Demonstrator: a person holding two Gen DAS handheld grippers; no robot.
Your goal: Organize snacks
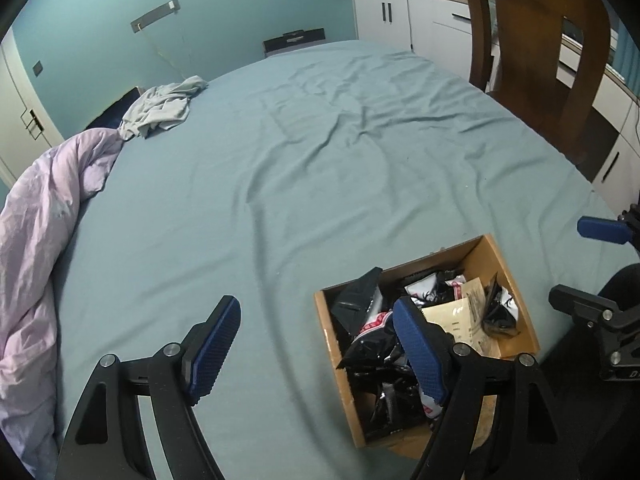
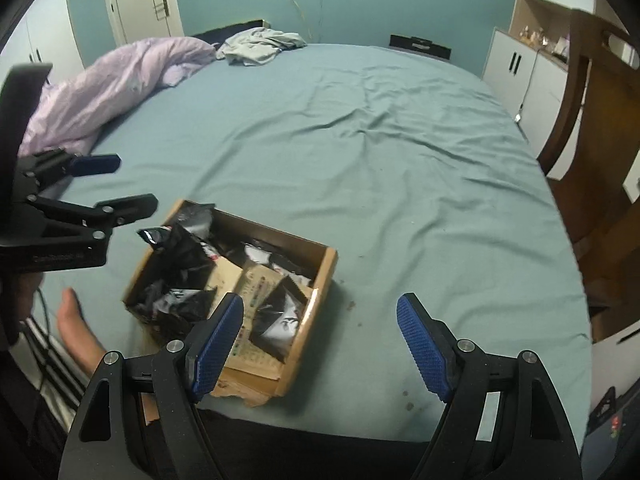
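An open cardboard box (image 1: 480,254) sits on the teal bed sheet near the bed's front edge. It holds several black-and-white snack packets (image 1: 360,300) and a beige packet (image 1: 460,312). My left gripper (image 1: 318,338) is open and empty; its right finger overlaps the box's contents in the left wrist view, its left finger is over bare sheet. My right gripper (image 2: 320,342) is also open and empty, just right of the box (image 2: 322,280), with the snack packets (image 2: 188,248) to its left. The left gripper (image 2: 136,182) shows above the box's left corner. The right gripper (image 1: 588,264) shows beside the box.
A lilac duvet (image 1: 40,240) is bunched along the bed's left side, with a grey garment (image 1: 164,108) at the far end. A wooden chair (image 1: 536,60) and white cabinets (image 1: 400,16) stand to the right. A person's bare hand (image 2: 74,320) rests left of the box.
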